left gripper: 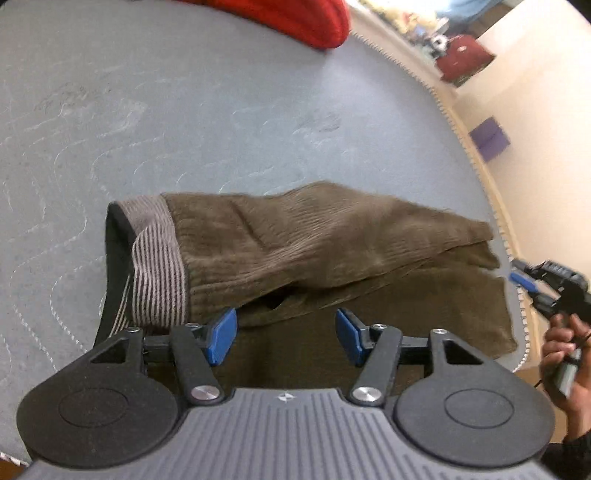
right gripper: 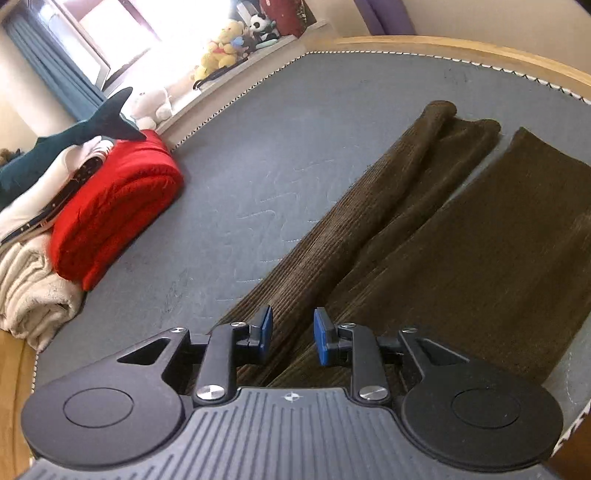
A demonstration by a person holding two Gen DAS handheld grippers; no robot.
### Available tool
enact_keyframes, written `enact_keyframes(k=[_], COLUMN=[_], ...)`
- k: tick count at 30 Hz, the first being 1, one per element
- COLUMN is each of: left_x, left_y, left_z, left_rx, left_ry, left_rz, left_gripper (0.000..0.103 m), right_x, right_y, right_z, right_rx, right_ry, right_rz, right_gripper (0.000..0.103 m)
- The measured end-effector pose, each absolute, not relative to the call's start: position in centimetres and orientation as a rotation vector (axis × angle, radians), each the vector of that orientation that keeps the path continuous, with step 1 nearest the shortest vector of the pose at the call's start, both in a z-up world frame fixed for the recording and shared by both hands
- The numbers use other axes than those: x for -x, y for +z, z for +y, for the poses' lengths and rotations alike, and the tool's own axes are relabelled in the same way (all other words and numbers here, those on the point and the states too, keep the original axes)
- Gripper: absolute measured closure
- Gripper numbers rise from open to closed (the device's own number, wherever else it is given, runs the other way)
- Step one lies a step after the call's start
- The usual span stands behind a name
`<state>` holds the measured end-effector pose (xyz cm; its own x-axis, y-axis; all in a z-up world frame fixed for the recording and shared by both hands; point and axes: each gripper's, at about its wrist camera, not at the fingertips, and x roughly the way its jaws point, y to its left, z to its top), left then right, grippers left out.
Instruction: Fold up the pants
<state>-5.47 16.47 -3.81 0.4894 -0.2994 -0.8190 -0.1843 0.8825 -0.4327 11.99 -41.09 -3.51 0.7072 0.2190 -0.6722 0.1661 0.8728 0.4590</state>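
Brown corduroy pants (left gripper: 314, 243) lie on a grey mattress (left gripper: 184, 110). In the left wrist view the striped waistband (left gripper: 155, 266) is at the left, one leg folded over the other. My left gripper (left gripper: 286, 336) is open, just above the pants near the crotch, holding nothing. In the right wrist view the pants (right gripper: 424, 221) stretch away, both legs side by side. My right gripper (right gripper: 291, 336) is open over the near end of the legs, empty. It also shows in the left wrist view (left gripper: 532, 284) at the mattress's right edge, held by a hand.
A folded red blanket (right gripper: 110, 206) lies at the left of the mattress, also visible in the left wrist view (left gripper: 295, 18). A beige blanket (right gripper: 29, 288), a shark plush (right gripper: 74, 136) and stuffed toys (right gripper: 225, 44) sit beyond. A wooden bed frame (right gripper: 480, 48) borders the mattress.
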Motion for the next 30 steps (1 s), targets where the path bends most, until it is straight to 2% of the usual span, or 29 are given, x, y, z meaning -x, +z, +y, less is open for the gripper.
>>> enact_keyframes(k=[3, 6, 11, 16, 19, 21, 22, 24, 26, 27, 28, 29, 30], left_x=[5.0, 4.6, 4.0, 4.1, 3.9, 3.7, 3.5, 3.2, 2.9, 2.8, 2.8, 2.8, 2.9], left_y=[-4.4, -5.2, -6.6, -7.2, -7.3, -7.1, -7.0, -7.0, -6.8, -6.6, -6.4, -6.2, -5.8], left_z=[16.8, 17.8, 18.5, 20.1, 20.1, 20.2, 20.3, 20.5, 20.7, 20.8, 21.0, 21.2, 21.4], left_rx=[0.572, 0.697, 0.834, 0.989, 0.981, 0.944, 0.931, 0.916, 0.895, 0.883, 0.878, 0.873, 0.863], left_ry=[-0.051, -0.005, 0.033, 0.182, 0.241, 0.271, 0.279, 0.282, 0.259, 0.249, 0.234, 0.219, 0.202], left_rz=[1.071, 1.078, 1.105, 1.028, 1.034, 1.035, 1.037, 1.044, 1.040, 1.036, 1.029, 1.017, 1.002], left_gripper=[0.036, 0.035, 0.031, 0.032, 0.044, 0.064, 0.069, 0.087, 0.091, 0.093, 0.094, 0.095, 0.095], right_x=[-12.9, -14.0, -16.2, -19.6, -21.4, -22.5, -22.9, -23.6, -24.2, -24.3, -24.3, -24.2, -24.0], right_y=[-3.8, -4.1, -5.7, -9.6, -12.1, -13.4, -13.9, -14.6, -14.7, -14.5, -14.2, -13.7, -13.1], right_z=[-40.5, -40.0, -40.6, -41.2, -41.2, -41.1, -41.1, -41.0, -41.0, -40.8, -40.7, -40.6, -40.5], right_rx=[-0.529, -0.514, -0.585, -0.709, -0.759, -0.766, -0.762, -0.771, -0.764, -0.744, -0.728, -0.711, -0.703], right_ry=[0.064, 0.091, 0.082, 0.058, 0.027, -0.012, -0.035, -0.068, -0.080, -0.085, -0.087, -0.089, -0.083], right_rz=[0.798, 0.802, 0.845, 0.912, 0.958, 0.973, 0.979, 0.974, 0.960, 0.950, 0.937, 0.918, 0.899], right_gripper=[0.076, 0.082, 0.082, 0.081, 0.081, 0.081, 0.081, 0.079, 0.079, 0.082, 0.095, 0.100, 0.100])
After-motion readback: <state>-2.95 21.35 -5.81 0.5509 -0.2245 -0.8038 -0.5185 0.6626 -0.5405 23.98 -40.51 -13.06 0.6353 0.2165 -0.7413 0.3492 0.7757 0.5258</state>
